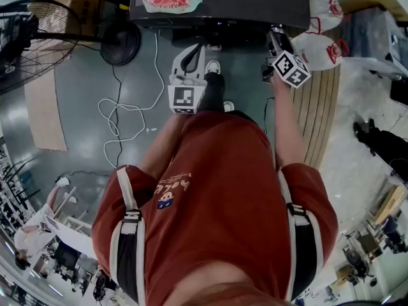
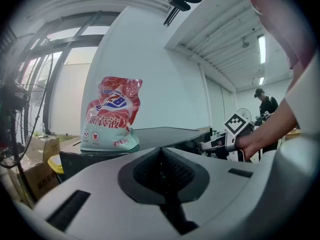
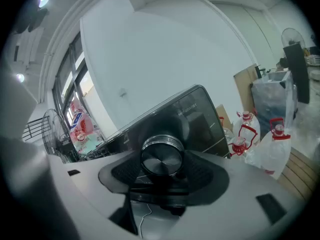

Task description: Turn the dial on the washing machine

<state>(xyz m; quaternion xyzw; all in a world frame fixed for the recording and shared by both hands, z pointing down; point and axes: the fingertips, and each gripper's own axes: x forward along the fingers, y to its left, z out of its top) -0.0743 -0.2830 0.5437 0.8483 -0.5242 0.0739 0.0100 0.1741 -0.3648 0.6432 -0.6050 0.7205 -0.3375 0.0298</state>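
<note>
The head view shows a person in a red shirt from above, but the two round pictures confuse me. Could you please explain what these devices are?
There is no robot. A person holds two hand tools with two jaws each, called grippers. The head view comes from a camera on the person's head, looking down. Each round picture comes from a camera on one gripper, looking along its jaws. The right gripper is closed on the round metal dial of the dark washing machine. The left gripper is shut and holds nothing. A detergent bag sits on the machine's top.
</note>
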